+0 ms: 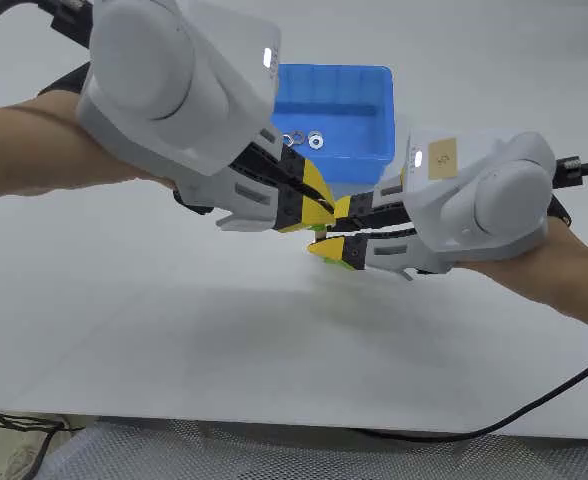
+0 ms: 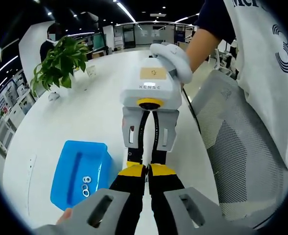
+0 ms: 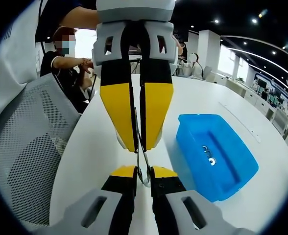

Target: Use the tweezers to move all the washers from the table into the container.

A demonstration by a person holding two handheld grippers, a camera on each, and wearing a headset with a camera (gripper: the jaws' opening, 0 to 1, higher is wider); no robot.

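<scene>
While the tweezers (image 3: 142,159) were held between both grippers just in front of the container (image 1: 346,105), a handover or regrip was judged to be the step in hand rather than a pick. The left gripper (image 1: 319,205) was seen with its yellow fingers (image 3: 119,112) all but closed, the thin metal tweezers pinched in the narrow slit between them. The right gripper (image 1: 326,246) was met tip to tip, its fingers (image 3: 125,172) drawn close about the tweezers' near end, though whether that end was truly clamped could not be told. Both were held above the surface (image 1: 174,340), on the person's side of the container. A few washers (image 1: 304,138) were seen lying on the floor of the container. For the next move, a firm, aligned hold on the tweezers by one gripper was judged to be needed, so that their tips could be squeezed and carried to any washer left beside the container.
</scene>
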